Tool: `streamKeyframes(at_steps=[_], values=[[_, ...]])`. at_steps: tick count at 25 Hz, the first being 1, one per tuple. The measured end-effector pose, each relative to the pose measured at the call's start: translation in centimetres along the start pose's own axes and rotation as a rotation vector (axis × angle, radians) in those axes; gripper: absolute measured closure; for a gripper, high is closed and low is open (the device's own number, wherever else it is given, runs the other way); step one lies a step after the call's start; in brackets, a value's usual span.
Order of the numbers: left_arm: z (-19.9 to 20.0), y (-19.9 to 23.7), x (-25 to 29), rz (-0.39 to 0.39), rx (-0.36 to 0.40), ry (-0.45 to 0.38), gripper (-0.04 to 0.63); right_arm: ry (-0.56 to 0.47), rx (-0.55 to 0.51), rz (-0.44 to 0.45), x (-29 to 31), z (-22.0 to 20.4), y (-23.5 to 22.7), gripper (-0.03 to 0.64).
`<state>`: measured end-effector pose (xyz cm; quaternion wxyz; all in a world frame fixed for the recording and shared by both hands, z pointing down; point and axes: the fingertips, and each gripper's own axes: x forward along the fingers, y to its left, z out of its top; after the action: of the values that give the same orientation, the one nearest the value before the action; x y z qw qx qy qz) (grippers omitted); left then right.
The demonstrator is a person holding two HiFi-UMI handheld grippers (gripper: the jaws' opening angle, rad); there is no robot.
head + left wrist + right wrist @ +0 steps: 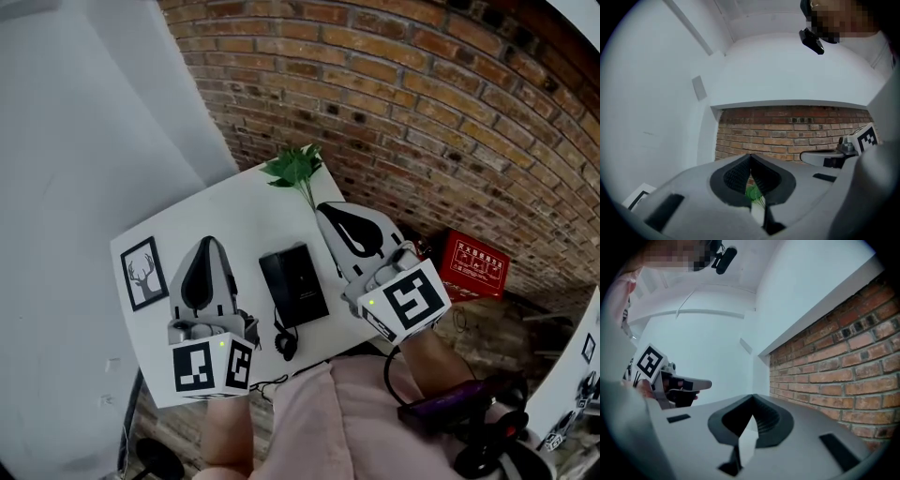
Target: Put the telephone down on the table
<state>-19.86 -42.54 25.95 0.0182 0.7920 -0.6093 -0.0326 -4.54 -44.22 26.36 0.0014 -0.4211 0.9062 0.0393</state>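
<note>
Pink clothing [319, 422] of the person fills the bottom of the head view, with both marker cubes just above it. Left gripper [208, 242] held over the left part of the white table [234, 211]; in its own view the jaws [750, 157] meet tip to tip, nothing between them, only a bit of green leaf [752, 192] showing through the gap behind the tips. Right gripper [323, 208] held over the table's right side, jaws likewise together and empty [752, 397]. Black telephone [293, 284] lies flat on the table between the two grippers, touching neither; a dark cord [286, 342] curls from its near end toward the table edge. Leafy green sprig [296, 169] lies at the far edge of the table, just beyond the right gripper's tips. Framed deer picture [143, 272] lies flat near the left edge, beside the left gripper. Brick wall [422, 94] behind the table; red box [473, 265] on the floor to the right, against the bricks. Each gripper shows from the side in the other's view.
</note>
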Motion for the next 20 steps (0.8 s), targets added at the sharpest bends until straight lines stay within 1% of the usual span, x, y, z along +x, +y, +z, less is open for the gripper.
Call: streamKeyframes(at_steps=[4, 12, 20], values=[[-0.1, -0.5, 0.1, -0.005, 0.012, 0.004, 0.594, -0.002, 0.023, -0.005, -0.4, 0.1, -0.1, 0.614], [-0.5, -1.3, 0.5, -0.033, 0.027, 0.022, 0.594, -0.007, 0.010, -0.011, -0.2, -0.2, -0.6, 0.614], [-1.0, -1.0, 0.5, -0.029, 0.045, 0.033, 0.594, -0.006, 0.013, -0.003, 0.4, -0.5, -0.4, 0.614]])
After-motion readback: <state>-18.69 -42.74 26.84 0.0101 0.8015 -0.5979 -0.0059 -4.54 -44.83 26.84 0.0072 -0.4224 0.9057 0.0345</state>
